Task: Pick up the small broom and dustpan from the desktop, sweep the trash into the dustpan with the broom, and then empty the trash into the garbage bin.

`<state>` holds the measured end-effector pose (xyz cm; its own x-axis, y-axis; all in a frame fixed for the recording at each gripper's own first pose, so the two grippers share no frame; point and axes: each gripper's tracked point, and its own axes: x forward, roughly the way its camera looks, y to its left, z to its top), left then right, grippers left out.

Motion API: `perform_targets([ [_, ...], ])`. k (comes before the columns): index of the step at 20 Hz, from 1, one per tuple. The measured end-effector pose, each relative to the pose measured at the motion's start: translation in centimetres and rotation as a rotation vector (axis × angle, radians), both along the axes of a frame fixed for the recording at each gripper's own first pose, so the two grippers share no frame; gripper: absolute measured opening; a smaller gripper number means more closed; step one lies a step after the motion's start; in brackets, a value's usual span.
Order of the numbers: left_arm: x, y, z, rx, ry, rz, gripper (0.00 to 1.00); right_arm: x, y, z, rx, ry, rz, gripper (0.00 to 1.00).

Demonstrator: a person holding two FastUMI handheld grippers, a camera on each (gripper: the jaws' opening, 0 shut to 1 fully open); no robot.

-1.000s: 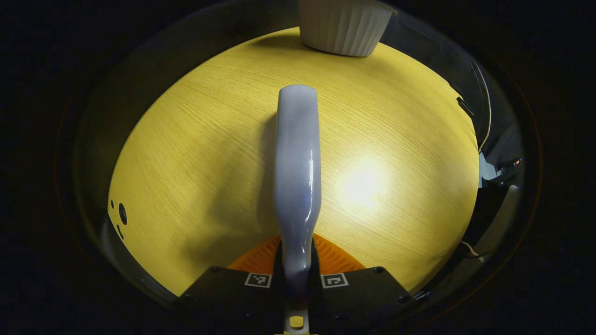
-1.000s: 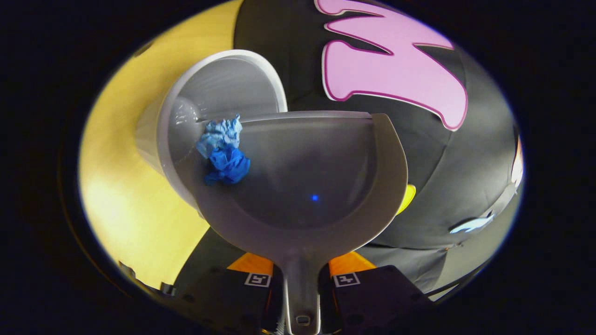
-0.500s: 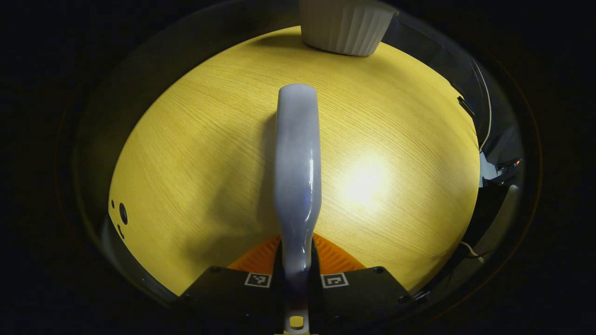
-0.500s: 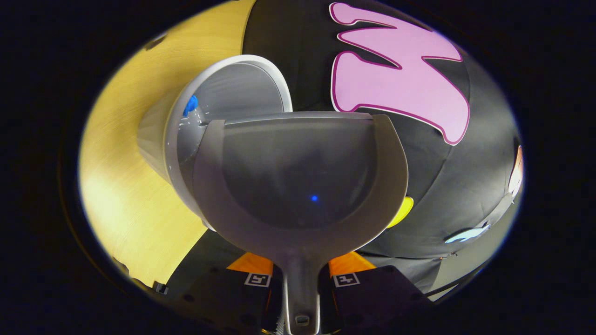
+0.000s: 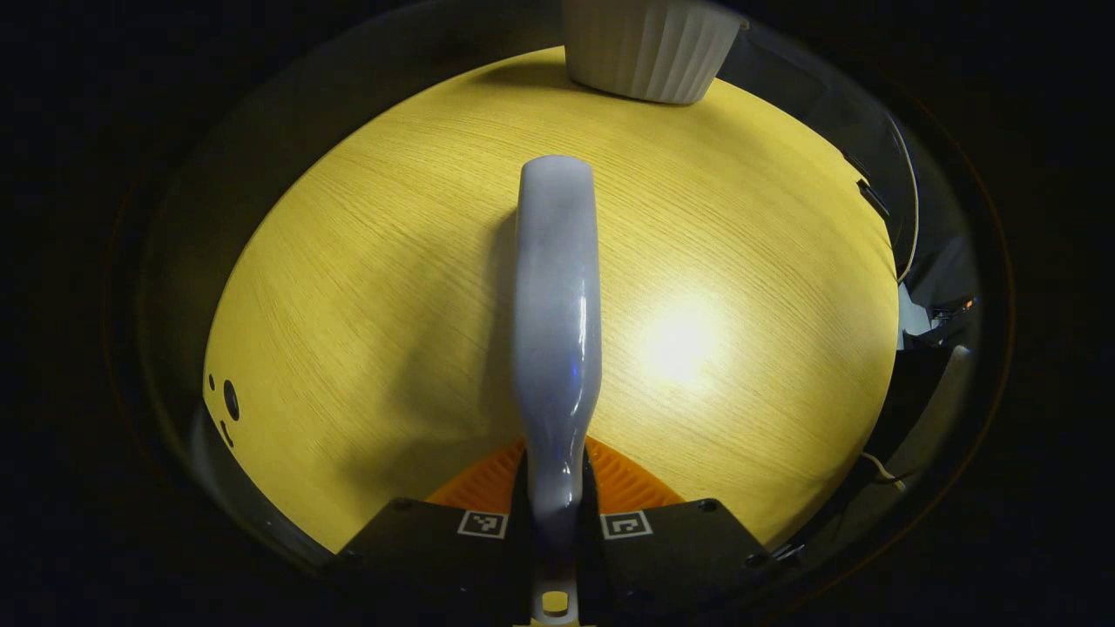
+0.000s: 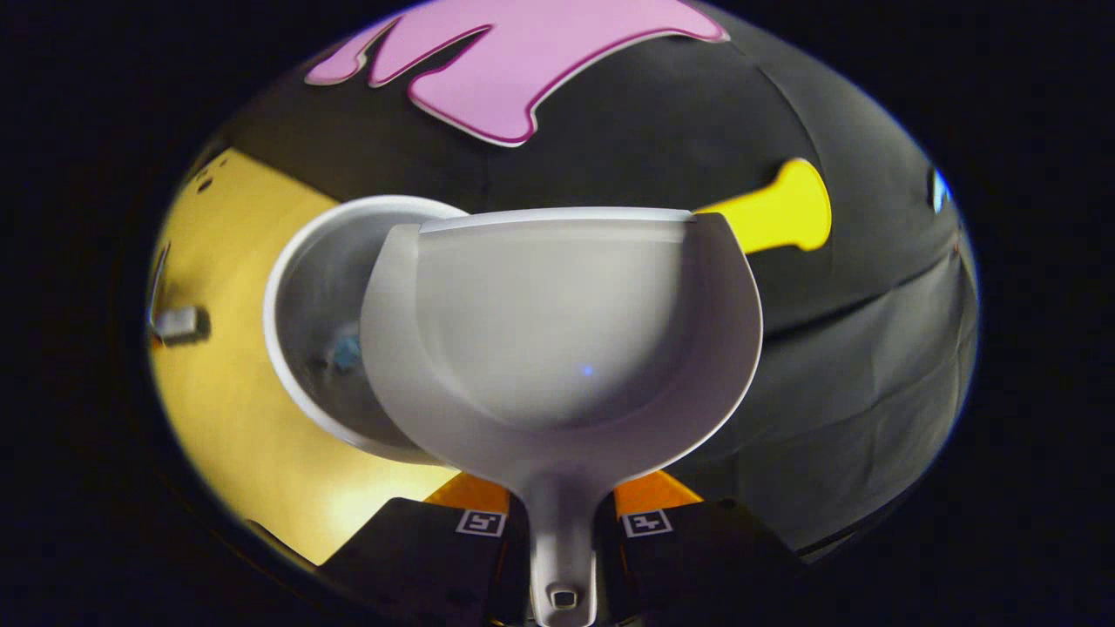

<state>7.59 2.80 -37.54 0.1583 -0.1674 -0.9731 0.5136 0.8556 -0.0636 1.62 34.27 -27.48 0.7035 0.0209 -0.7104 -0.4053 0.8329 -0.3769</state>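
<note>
In the right gripper view my right gripper [image 6: 562, 522] is shut on the handle of the grey dustpan [image 6: 557, 331], whose scoop holds nothing. The pan hangs over the right part of the white garbage bin [image 6: 314, 348]. A bit of blue crumpled trash [image 6: 347, 353] lies inside the bin. In the left gripper view my left gripper [image 5: 555, 522] is shut on the handle of the small broom [image 5: 557, 313], which points forward low over the yellow wooden desktop [image 5: 366, 287]. The ribbed white garbage bin [image 5: 649, 48] stands at the far edge of the desk.
A small grey object [image 6: 179, 322] sits at the desk's far left edge in the right gripper view. Cables [image 5: 906, 226] and dark gear lie beyond the desk's right rim in the left gripper view. A few dark holes [image 5: 228, 399] mark the desk at the left.
The blue trash slid off the dustpan into the bin. The right gripper then rolled the pan back toward level above the bin. The left gripper and broom stayed nearly still.
</note>
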Motion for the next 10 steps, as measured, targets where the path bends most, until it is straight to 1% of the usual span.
perform_targets([
  [1,0.0,0.1,-0.1,0.000,0.001,-0.001,0.24,-0.1,0.1,-0.2,0.061,0.020,-0.018,0.39],
  [2,0.0,0.0,0.0,0.001,0.002,-0.002,0.24,-0.3,0.3,-0.6,0.133,0.045,-0.037,0.34],
  [6,0.0,0.1,0.1,0.009,0.014,-0.012,0.24,-0.7,2.0,-0.3,0.435,0.136,-0.130,0.34],
  [7,0.0,0.1,0.1,0.013,0.017,-0.013,0.24,-0.6,2.3,0.0,0.500,0.146,-0.147,0.39],
  [8,0.0,0.1,0.1,0.016,0.020,-0.014,0.24,-0.5,2.2,0.2,0.542,0.148,-0.156,0.34],
  [10,-0.1,0.1,0.1,0.019,0.023,-0.013,0.24,-0.7,1.8,0.7,0.559,0.116,-0.138,0.34],
])
